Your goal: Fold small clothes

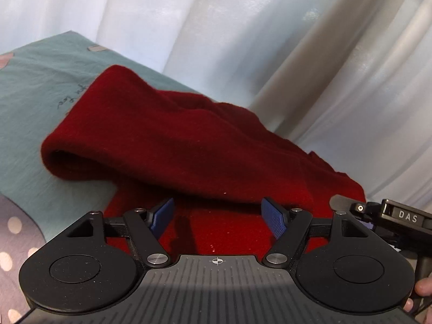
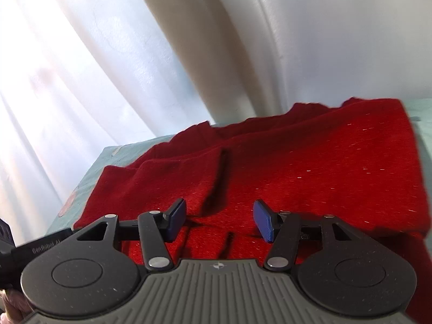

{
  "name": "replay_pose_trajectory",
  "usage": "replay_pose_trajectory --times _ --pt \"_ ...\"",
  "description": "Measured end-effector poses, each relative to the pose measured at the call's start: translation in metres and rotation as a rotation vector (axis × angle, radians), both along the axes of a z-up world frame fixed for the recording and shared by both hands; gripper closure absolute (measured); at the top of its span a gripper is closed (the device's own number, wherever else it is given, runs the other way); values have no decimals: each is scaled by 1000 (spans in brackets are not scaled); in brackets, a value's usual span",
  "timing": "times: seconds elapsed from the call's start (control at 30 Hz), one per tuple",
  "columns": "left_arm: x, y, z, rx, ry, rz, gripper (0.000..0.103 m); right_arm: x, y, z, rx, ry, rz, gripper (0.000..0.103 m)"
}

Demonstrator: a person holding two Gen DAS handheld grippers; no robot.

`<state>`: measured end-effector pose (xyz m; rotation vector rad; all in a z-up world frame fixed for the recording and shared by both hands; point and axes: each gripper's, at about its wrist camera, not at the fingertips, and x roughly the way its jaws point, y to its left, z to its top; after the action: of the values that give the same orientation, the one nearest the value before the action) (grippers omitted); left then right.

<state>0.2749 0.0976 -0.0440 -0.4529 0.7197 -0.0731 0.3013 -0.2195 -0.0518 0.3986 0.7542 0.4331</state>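
A dark red knit garment [image 1: 167, 140] lies on a pale green sheet [image 1: 40, 86]. In the left wrist view one part is folded over into a thick roll at the left, above a flat lower layer. My left gripper [image 1: 217, 217] is open just above that flat layer, its blue pads apart and empty. In the right wrist view the garment [image 2: 310, 167] spreads wide with a crease down its middle. My right gripper [image 2: 220, 220] is open and empty over its near edge. The right gripper's body also shows in the left wrist view [image 1: 399, 216] at the right.
White curtains [image 1: 243, 27] hang close behind the bed edge. A grey polka-dot fabric [image 1: 13, 243] lies at the near left. The sheet [image 2: 89, 178] ends in an edge at the left in the right wrist view. A pale wall [image 2: 337, 40] stands behind.
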Motion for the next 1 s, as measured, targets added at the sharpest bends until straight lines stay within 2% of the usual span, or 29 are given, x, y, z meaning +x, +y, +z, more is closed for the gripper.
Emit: replay_pose_trajectory --times 0.13,0.2,0.23,0.27,0.3,0.33,0.37,0.5,0.57,0.63,0.7,0.77,0.8,0.83,0.87,0.93,1.0 --pt "-9 26 -7 -32 11 76 27 37 27 -16 53 91 41 46" --pt "-8 37 -9 -63 19 99 28 46 35 -19 68 93 29 49" --pt "-7 41 -10 -81 24 106 30 50 39 -19 71 98 33 61" --pt "-4 42 -11 -94 25 112 31 52 42 -19 69 106 21 77" --pt "-1 43 -11 -101 25 117 33 53 45 -18 57 103 7 87" --pt "3 43 -9 -100 22 118 34 53 47 -16 40 85 7 93" --pt "6 43 -7 -92 14 121 34 50 49 -12 19 54 6 94" --pt "7 49 0 -64 -2 153 34 26 35 20 -66 -164 -76 94" --pt "11 53 -1 -96 8 155 34 12 17 31 -112 -230 -166 94" --pt "16 54 -5 -133 22 145 35 0 0 33 -198 -258 -279 94" --pt "20 51 -10 -151 40 133 35 -6 -13 27 -304 -247 -356 94" --pt "21 44 -11 -130 36 128 35 -5 -26 13 -347 -175 -335 92" --pt "22 41 -10 -114 34 120 35 -3 -33 6 -330 -123 -325 92" --pt "22 39 -10 -100 34 114 35 -2 -40 0 -301 -77 -318 85" --pt "23 38 -10 -91 36 111 35 0 -46 -6 -270 -27 -312 70" --pt "24 37 -10 -86 41 107 35 1 -57 -14 -208 10 -324 59" --pt "25 37 -9 -88 46 106 35 5 -62 -18 -154 23 -320 59"
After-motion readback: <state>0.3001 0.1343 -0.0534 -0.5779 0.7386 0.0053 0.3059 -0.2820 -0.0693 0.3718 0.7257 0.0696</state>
